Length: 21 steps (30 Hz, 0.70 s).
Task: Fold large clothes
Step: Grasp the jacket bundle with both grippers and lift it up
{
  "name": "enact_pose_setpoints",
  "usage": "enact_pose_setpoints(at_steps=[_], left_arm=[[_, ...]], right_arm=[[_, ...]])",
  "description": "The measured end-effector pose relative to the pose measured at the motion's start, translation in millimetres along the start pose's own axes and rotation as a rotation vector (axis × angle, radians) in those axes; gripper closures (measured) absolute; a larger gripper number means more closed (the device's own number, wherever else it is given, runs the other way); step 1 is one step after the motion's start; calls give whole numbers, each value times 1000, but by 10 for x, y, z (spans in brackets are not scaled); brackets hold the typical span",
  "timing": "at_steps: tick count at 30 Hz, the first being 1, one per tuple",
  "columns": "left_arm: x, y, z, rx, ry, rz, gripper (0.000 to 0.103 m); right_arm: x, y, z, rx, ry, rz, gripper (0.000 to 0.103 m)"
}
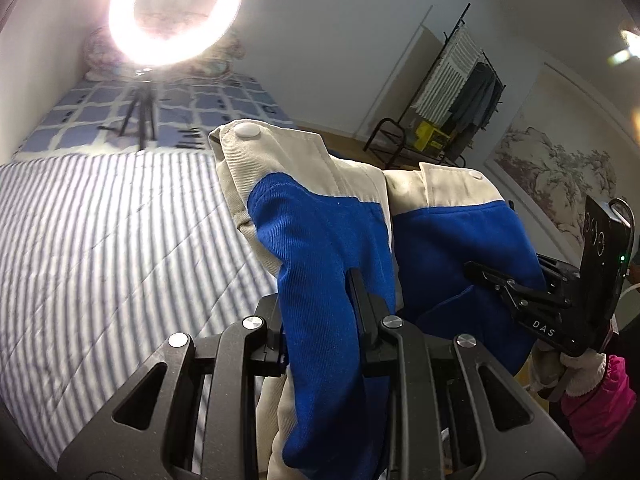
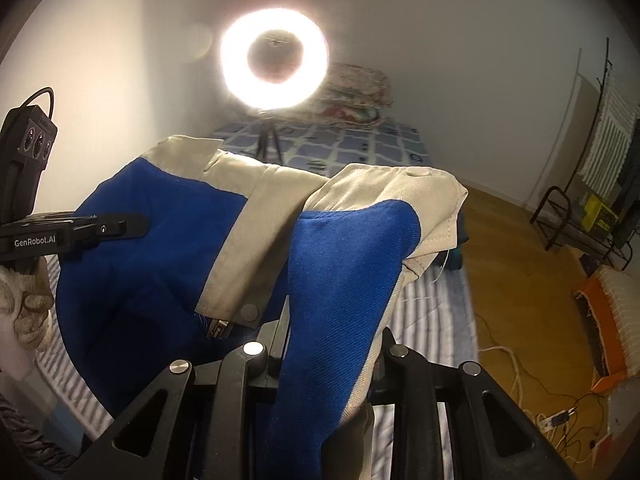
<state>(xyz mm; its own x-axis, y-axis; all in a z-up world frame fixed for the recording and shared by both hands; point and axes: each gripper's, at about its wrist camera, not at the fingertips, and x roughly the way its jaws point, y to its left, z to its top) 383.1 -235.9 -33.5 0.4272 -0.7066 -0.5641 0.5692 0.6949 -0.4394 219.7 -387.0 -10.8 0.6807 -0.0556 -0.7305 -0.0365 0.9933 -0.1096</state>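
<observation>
**Both grippers clamp a blue-and-beige jacket above the bed**

The left gripper (image 1: 320,320) is closed on a fold of the blue-and-beige jacket (image 1: 320,248); the right gripper (image 2: 332,340) pinches another fold, raised over the striped bedspread (image 1: 100,240). Beyond stands a ring light (image 1: 175,10). Only the left view shows the wall painting (image 1: 560,168); only the right shows floor cables (image 2: 520,380). A clothes rack (image 1: 460,80) stands farthest.
</observation>
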Motion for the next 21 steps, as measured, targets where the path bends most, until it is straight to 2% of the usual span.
enact_pose_setpoints(at_steps=[8, 13, 21], left_arm=[[947, 216, 846, 8, -46, -68, 81], [1537, 330, 1288, 29, -69, -69, 81], [2449, 522, 1866, 16, -69, -53, 81]], right_arm=[[599, -592, 647, 28, -51, -64, 78], [1076, -1019, 1008, 90, -85, -81, 78], [1896, -1651, 1467, 121, -66, -92, 79]])
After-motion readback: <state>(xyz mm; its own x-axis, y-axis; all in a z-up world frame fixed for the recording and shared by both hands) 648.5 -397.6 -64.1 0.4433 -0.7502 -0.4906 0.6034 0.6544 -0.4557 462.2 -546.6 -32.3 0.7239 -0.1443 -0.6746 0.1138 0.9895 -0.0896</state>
